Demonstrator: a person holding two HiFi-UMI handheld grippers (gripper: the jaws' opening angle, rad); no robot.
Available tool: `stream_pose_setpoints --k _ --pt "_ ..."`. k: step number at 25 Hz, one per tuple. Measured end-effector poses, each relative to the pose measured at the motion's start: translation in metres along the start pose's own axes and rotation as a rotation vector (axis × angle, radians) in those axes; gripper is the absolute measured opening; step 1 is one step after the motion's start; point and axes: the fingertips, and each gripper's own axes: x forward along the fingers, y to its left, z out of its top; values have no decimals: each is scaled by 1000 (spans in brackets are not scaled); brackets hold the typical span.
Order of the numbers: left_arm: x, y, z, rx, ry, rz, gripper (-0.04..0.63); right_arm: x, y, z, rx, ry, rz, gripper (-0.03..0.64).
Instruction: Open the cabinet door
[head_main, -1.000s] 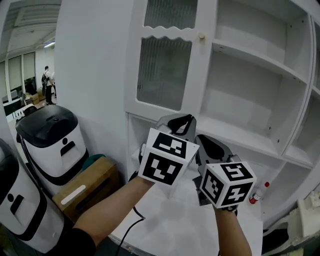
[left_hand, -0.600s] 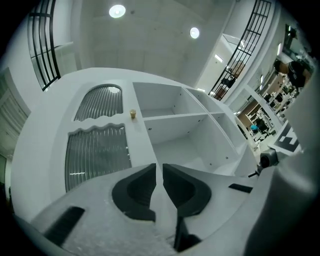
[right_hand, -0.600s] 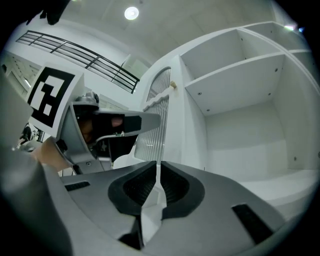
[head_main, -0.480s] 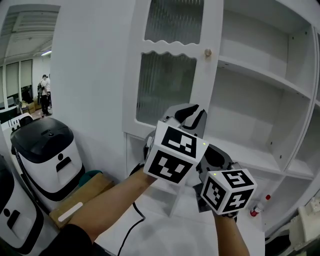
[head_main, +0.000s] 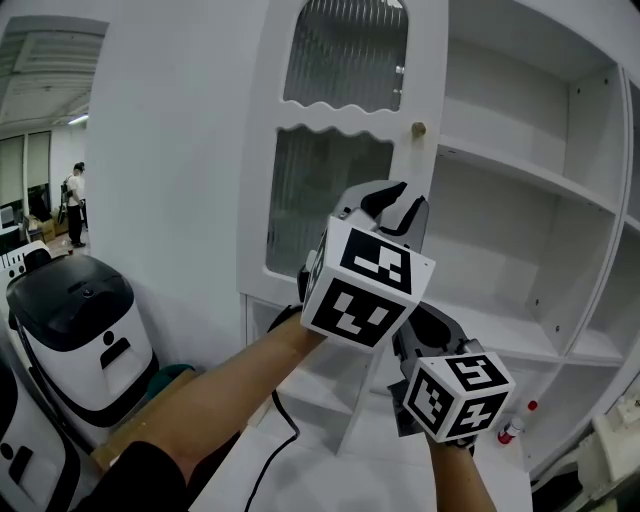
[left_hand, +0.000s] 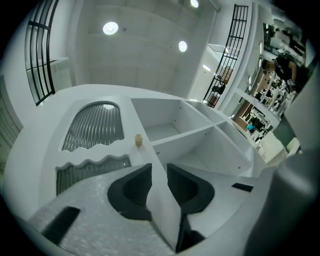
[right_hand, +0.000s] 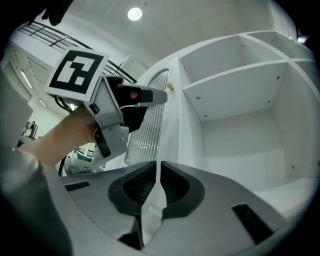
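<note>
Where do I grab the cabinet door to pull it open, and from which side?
Take the round knob on the right stile of the cabinet door, level with the wavy rail. Come straight from the front, left tool jaws either side of it: it sticks out toward you, and the door likely swings from its left edge.

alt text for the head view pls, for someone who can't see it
Two hand-held grippers with marker cubes are raised in front of a white cabinet. The left hand-held gripper, the higher one, points its parted jaws at the ribbed-glass door below its small knob. The right hand-held gripper sits lower. Open white shelves fill the right side.
</note>
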Motion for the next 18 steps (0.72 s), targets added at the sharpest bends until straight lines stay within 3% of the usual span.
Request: stream_pose_setpoints --k 14,18 --pt "42 46 30 133 -113 97 98 1 -17 -7 25 -18 -59 21" --pt "51 45 39 178 -139 93 99 -1 -23 -12 28 -11 -79 21"
